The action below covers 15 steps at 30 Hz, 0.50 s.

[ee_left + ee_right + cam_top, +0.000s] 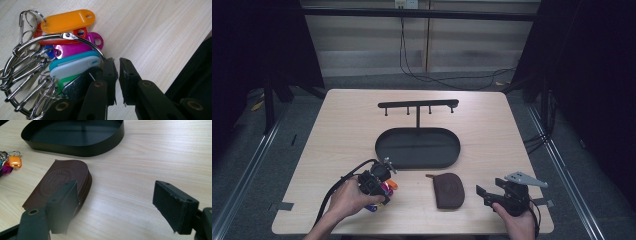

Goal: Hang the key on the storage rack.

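Key bunch: bunch of keys (50, 72) with coloured plastic tags on a large metal ring (82, 41), lying on the near left part of the table, left of the pouch and near the tray's left end.
Tags: orange tag (67, 21) on top, then red, magenta, light blue with white, and green ones fanned below it in the left gripper view.
Left gripper: left gripper (117, 75) sits low over the bunch of keys, held by the person's left hand (348, 199); its black jaws are almost together with a thin slit between the tips, and the ring's wire meets the tip of the jaw nearest it. Whether the wire is pinched cannot be told.
Right gripper: right gripper (115, 205) rests at the near right of the table in the person's right hand (517, 222); its jaws stand wide apart with bare wood between them.
Pouch: brown leather zip pouch (60, 182) with a round embossed stamp lies flat between the two grippers, just near of the tray and apart from it.
Tray: black oval tray (418, 148) sits at the middle of the table, with a post rising from its far side to a bar with hooks (418, 105).
Table: light wooden table (352, 120), with a cable on the floor beyond its far edge.
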Each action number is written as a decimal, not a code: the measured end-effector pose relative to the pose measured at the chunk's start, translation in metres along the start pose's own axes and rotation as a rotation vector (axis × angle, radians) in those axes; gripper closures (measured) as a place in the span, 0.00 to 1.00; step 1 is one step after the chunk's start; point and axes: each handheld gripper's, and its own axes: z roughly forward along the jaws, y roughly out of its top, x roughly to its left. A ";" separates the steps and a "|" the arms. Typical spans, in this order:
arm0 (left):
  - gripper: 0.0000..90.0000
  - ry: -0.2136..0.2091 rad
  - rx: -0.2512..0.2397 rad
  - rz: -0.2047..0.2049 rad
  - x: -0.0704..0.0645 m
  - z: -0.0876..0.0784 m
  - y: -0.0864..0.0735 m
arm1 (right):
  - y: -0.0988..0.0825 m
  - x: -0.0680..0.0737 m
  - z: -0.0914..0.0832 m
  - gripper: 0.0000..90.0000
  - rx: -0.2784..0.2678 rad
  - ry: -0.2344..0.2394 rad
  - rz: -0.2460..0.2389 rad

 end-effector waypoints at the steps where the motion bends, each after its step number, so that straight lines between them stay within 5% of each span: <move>1: 0.93 0.004 -0.002 -0.005 0.000 0.000 0.000 | 0.000 0.000 0.000 0.23 0.000 0.000 0.000; 6: 0.93 0.009 0.038 0.001 -0.002 0.007 0.003 | 0.000 0.000 0.000 0.23 0.001 0.000 0.000; 9: 0.93 0.061 0.063 0.005 -0.005 0.013 0.005 | 0.000 0.000 0.000 0.23 0.000 -0.002 0.001; 12: 0.92 0.050 0.079 0.008 -0.005 0.012 0.007 | 0.000 0.000 0.000 0.23 0.000 -0.002 0.002; 15: 0.90 0.035 0.031 -0.011 -0.003 0.003 0.008 | 0.000 0.000 0.000 0.23 0.002 -0.003 0.001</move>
